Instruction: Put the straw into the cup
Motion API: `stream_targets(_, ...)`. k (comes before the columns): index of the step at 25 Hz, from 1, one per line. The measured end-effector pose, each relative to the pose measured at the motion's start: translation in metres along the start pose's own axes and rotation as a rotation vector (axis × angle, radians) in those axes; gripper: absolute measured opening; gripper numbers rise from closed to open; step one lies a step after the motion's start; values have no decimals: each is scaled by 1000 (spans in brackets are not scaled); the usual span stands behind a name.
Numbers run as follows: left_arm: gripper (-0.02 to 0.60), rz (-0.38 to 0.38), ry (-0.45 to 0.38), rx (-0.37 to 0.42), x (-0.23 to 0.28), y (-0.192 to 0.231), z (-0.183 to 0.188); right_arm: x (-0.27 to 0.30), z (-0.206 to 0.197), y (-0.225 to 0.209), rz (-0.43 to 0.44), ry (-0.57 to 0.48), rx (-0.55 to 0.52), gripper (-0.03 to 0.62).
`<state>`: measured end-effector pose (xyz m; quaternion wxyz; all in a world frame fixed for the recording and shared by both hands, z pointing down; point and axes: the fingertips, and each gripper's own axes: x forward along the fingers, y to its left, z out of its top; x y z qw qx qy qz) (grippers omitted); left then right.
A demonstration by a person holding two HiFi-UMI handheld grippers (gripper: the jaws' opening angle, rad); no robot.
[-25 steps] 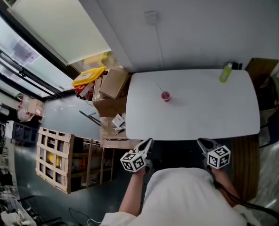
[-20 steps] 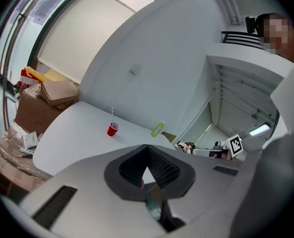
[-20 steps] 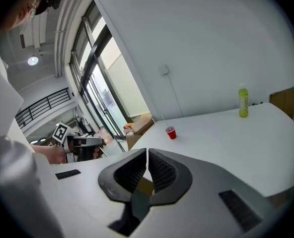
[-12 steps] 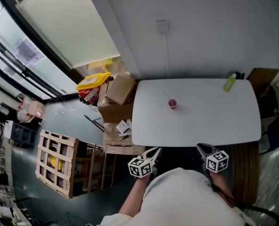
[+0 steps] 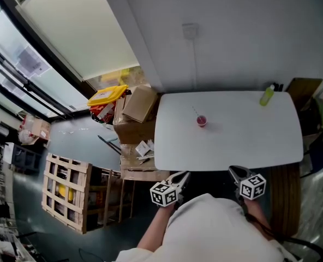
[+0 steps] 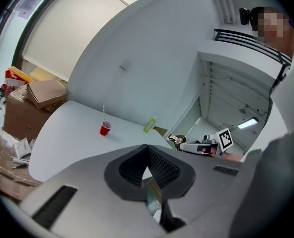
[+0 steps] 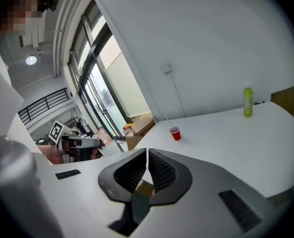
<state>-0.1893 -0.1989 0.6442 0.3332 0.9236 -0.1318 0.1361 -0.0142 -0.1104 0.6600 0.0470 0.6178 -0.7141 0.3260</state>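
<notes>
We see a white table (image 5: 232, 146) against the wall; wooden crate (image 5: 69, 187) and cardboard boxes (image 5: 137, 105) sit on the floor off its left end; we hold left gripper (image 5: 181, 175) and right gripper (image 5: 233, 171) just off the near edge, jaws pressed together on each, nothing between them; green bottle (image 5: 267, 96) upright at the far right corner; red cup (image 5: 201, 121) upright left of centre, well apart from both grippers; straw (image 5: 196, 111) stands in it, tilted.
</notes>
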Motion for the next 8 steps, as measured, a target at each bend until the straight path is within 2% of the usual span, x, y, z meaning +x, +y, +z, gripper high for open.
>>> stream_targets(8,2,-19,22,12,0,4,5,6,2,8,1,1,1,38)
